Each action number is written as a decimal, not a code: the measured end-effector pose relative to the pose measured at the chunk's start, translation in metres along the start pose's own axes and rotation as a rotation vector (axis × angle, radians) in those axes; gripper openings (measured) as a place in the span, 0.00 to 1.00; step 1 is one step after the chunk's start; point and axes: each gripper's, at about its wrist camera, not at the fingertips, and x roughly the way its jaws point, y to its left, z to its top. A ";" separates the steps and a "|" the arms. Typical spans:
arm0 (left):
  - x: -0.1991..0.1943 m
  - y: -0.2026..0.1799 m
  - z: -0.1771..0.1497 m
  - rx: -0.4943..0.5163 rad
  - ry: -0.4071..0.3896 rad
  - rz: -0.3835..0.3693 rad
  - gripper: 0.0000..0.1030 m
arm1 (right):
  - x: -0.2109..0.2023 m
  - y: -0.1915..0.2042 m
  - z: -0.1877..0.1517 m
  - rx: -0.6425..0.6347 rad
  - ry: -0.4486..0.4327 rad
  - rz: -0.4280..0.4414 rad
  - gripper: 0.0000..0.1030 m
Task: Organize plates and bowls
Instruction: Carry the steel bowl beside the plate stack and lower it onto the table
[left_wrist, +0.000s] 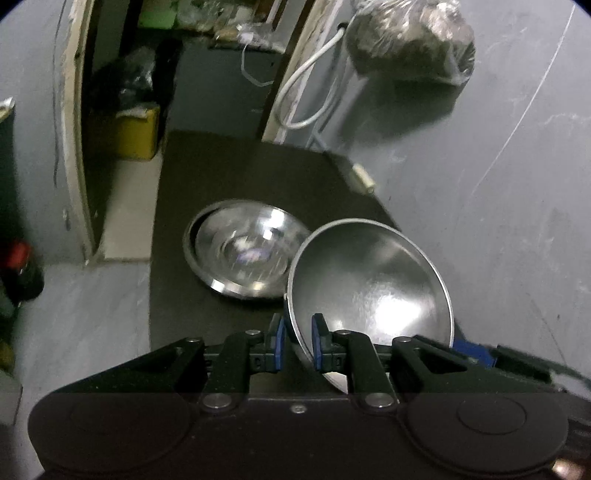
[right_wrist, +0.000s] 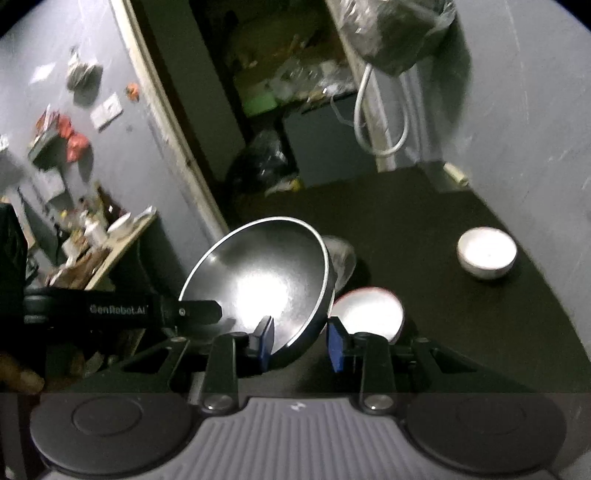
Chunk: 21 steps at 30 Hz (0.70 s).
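- Left gripper (left_wrist: 297, 341) pinches the tilted bowl's (left_wrist: 373, 280) rim between its fingers.
- Right gripper (right_wrist: 303, 341) straddles the opposite rim; grip unclear.
- A plate (left_wrist: 236, 254) lies beyond the left fingers.

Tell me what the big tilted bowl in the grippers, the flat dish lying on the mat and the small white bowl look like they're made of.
Big tilted bowl: likely metal, brushed satin finish, with a soft glare patch and thin bright rim. Flat dish: probably polished steel, mirror-like, with sharp reflections and a shiny rolled rim. Small white bowl: possibly ceramic or enamel; overexposed, so uncertain.
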 end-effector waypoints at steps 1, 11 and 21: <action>-0.002 0.003 -0.006 -0.006 0.010 0.003 0.16 | 0.000 0.003 -0.003 -0.008 0.018 0.005 0.34; -0.001 0.027 -0.061 -0.050 0.154 0.063 0.17 | 0.014 0.017 -0.043 -0.053 0.249 0.051 0.34; 0.011 0.037 -0.075 -0.065 0.210 0.120 0.19 | 0.038 0.016 -0.060 -0.067 0.350 0.041 0.34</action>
